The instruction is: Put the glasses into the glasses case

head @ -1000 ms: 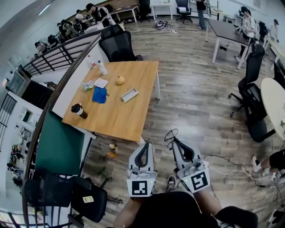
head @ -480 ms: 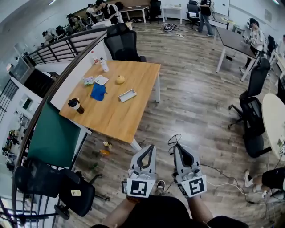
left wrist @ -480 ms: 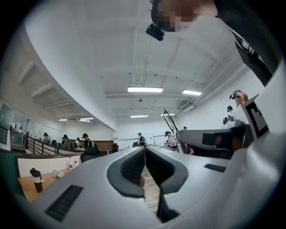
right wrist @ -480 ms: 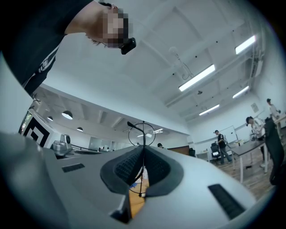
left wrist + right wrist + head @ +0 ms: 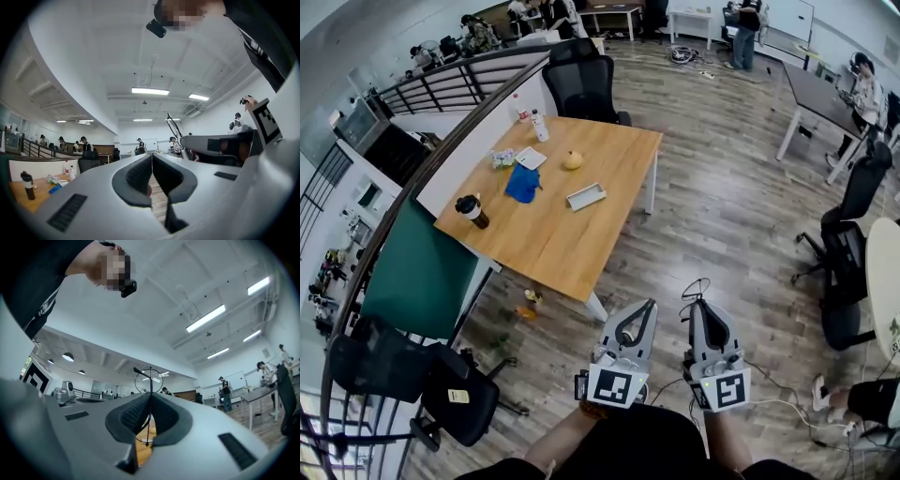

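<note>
— Right claw (image 5: 150, 397)?
— Clenched on the thin wire glasses (image 5: 150, 380), with one round rim standing above its tips. The left claw (image 5: 152, 159) is closed on nothing.
— And the glasses case (image 5: 586, 197)?
— It lies flat on the desk (image 5: 553, 248), near the right edge and well apart from both claws. Its inside is too small to read.
— Room to move?
— Bare wooden floor (image 5: 722, 216) lies between the desk's near corner and the claws.

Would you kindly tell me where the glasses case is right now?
In the head view, the glasses case lies on the wooden table, right of the blue cloth and below the yellow object.
</note>
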Available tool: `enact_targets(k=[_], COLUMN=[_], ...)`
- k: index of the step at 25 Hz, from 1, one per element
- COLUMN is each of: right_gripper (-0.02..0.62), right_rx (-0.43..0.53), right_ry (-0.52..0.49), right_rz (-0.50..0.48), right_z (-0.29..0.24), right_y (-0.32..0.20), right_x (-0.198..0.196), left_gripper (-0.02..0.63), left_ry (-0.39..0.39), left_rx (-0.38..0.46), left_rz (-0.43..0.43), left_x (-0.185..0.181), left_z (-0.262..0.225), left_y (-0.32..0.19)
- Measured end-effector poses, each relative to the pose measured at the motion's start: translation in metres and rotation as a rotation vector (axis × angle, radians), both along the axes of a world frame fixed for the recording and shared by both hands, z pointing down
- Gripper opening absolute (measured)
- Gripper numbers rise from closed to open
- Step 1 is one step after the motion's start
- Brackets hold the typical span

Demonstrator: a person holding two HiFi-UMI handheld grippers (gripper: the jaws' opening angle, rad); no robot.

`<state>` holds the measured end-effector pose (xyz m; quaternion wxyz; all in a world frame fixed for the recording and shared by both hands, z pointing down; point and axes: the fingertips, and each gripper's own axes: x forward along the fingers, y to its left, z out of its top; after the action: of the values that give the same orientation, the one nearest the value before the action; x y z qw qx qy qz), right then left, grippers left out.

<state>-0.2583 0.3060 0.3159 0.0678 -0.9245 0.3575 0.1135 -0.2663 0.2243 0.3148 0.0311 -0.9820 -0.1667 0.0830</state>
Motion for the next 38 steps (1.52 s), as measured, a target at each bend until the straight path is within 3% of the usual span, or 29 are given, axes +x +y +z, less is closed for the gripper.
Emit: enact_targets(k=[7,19,29,38], right_gripper=[0.015,0.015,0.015,0.015], right_rx=[-0.034,-0.026,-0.025,-0.018], right_ry=[0.005,-0.003,0.051,0.023], right_rz=[-0.018,0.021,0.078,-0.002], right_z=[-0.005,-0.008,-0.024,-0.014], right_y=[-0.012,-0.056,-0.071,-0.078], right_x=[0.047,0.149,0.243,0.313], left_gripper=[0.021,0.022,0.021,0.022], left_ry=[-0.002,-0.09,-0.068,-0.081], left_rx=[-0.057,-0.045,-0.03,-0.034], left_rz=[-0.033,-0.07,-0.058,-0.132], left_x=[0.049,0.146,0.233,0.294], left_z=[0.0,0.018,0.01,0.03], left_y=[-0.02,-0.074,-0.101,-0.121])
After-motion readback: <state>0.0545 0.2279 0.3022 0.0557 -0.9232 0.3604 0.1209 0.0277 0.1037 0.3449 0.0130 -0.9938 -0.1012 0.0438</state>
